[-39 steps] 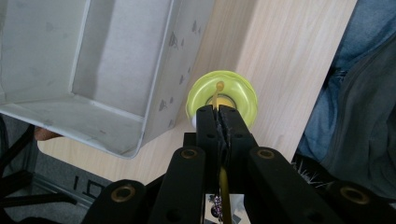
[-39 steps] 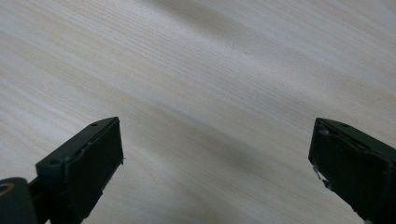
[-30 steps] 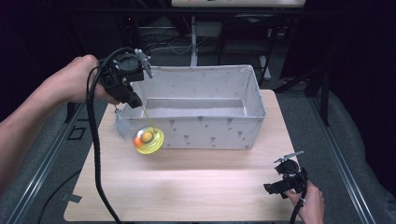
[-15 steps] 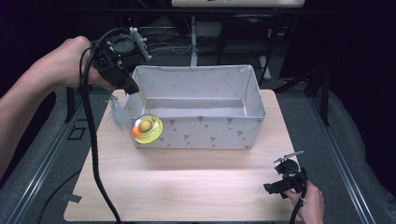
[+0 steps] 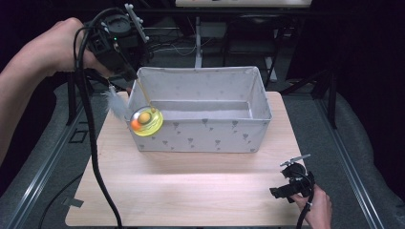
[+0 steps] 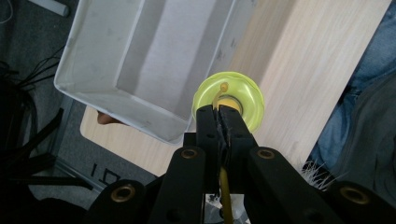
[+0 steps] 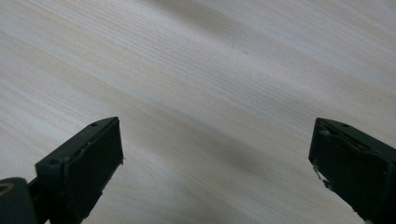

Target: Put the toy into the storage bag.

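Observation:
A yellow-green see-through disc (image 5: pixel 145 121) with an orange ball inside hangs from a thin stick, and a white feather (image 5: pixel 114 102) trails beside it. My left gripper (image 5: pixel 130 75) is shut on that stick, held up in the air at the left front corner of the grey fabric bin (image 5: pixel 200 129). In the left gripper view the shut jaws (image 6: pixel 219 112) point down at the disc (image 6: pixel 229 100), with the bin's rim (image 6: pixel 116 105) to the left. My right gripper (image 5: pixel 286 190) rests low at the table's front right, open (image 7: pixel 215 163) over bare wood (image 7: pixel 210 70).
The bin stands at the back of the wooden table (image 5: pixel 191 186), and its inside looks bare. A black cable (image 5: pixel 95 157) hangs from the left gripper across the table's left side. Metal rails and dark floor surround the table.
My left gripper has risen and moved back, lifting the disc toy up along the bin's left front corner. The right gripper has stayed still.

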### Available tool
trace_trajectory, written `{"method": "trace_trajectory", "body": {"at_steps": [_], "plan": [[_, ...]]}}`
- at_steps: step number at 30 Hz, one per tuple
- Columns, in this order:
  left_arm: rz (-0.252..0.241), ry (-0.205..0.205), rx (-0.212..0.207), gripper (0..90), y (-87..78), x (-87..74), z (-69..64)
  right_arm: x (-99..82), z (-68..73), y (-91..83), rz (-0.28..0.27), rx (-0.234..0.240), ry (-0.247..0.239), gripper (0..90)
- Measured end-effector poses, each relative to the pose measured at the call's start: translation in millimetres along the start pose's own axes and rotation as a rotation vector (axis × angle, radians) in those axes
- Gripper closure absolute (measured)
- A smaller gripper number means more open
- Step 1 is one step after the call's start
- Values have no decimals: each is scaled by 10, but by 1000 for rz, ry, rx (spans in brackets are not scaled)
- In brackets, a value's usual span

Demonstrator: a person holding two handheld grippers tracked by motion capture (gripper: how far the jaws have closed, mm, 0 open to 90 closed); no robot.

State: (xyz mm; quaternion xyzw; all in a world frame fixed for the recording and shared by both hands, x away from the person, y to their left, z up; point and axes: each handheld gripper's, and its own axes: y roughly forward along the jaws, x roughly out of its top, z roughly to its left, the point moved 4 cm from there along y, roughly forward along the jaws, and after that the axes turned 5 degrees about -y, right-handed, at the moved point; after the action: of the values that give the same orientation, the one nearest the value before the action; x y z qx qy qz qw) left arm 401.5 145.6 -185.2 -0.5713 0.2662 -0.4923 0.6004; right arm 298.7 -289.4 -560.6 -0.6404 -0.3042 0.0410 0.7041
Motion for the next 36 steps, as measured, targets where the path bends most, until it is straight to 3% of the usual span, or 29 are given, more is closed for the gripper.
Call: {"method": "trace_trajectory", "body": {"at_steps": [11, 18, 36], "plan": [[3, -47, 21, 881, -94, 116, 204, -4, -8, 1, 7, -9, -4, 26], [-5, -99, 22, 881, -96, 154, 354, 0, 0, 7, -3, 4, 4, 26], [-23, -197, 42, 881, 61, 242, 703, -4, -7, -1, 9, -9, -8, 25]]}}
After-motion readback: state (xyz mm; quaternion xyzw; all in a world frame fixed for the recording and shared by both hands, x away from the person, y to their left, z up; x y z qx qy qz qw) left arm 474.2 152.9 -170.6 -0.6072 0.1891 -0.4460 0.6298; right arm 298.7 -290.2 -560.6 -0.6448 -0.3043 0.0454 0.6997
